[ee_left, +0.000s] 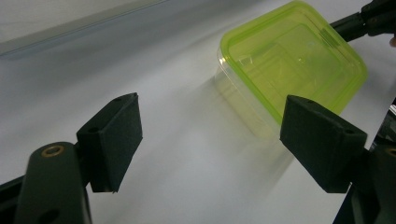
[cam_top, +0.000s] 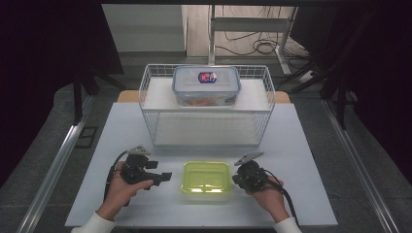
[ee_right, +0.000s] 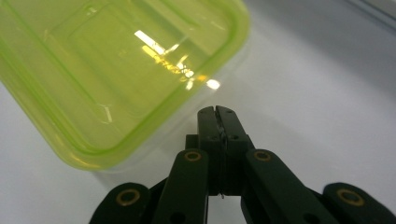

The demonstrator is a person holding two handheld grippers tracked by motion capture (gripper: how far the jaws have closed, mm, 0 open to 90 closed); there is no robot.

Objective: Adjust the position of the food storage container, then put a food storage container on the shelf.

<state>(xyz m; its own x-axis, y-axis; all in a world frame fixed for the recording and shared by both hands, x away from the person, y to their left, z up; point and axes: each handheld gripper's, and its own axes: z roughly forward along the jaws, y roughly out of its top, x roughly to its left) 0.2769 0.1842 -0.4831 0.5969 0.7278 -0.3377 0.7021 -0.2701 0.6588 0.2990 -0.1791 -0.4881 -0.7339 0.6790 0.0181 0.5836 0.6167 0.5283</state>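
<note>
- The green-lidded box [cam_top: 206, 177] sits at the near middle of the white table [cam_top: 311, 160], directly between the two grippers, with its lid on.
- The right gripper [cam_top: 239, 177] lies just right of the box. Its jaws are pressed together with nothing between them, and in the right gripper view the closed tip [ee_right: 217, 112] points at the box's near right corner [ee_right: 140, 135], just short of the rim; I cannot tell whether it touches.
- The left gripper [cam_top: 166, 176] lies to the left of the box with a clear gap of bare table between them. Its jaws stand wide apart and hold nothing; in the left gripper view the box [ee_left: 292, 60] lies ahead and to the right, beyond the pads.
- The right gripper is the nearer of the two, so the coming move looks to turn on that corner of the lid.
- The box is close to square, slightly longer left to right.
- Count: one green-lidded box; one blue-lidded box [cam_top: 207, 85] on the upper shelf of one wire rack [cam_top: 145, 104] at the far side; two grippers.
</note>
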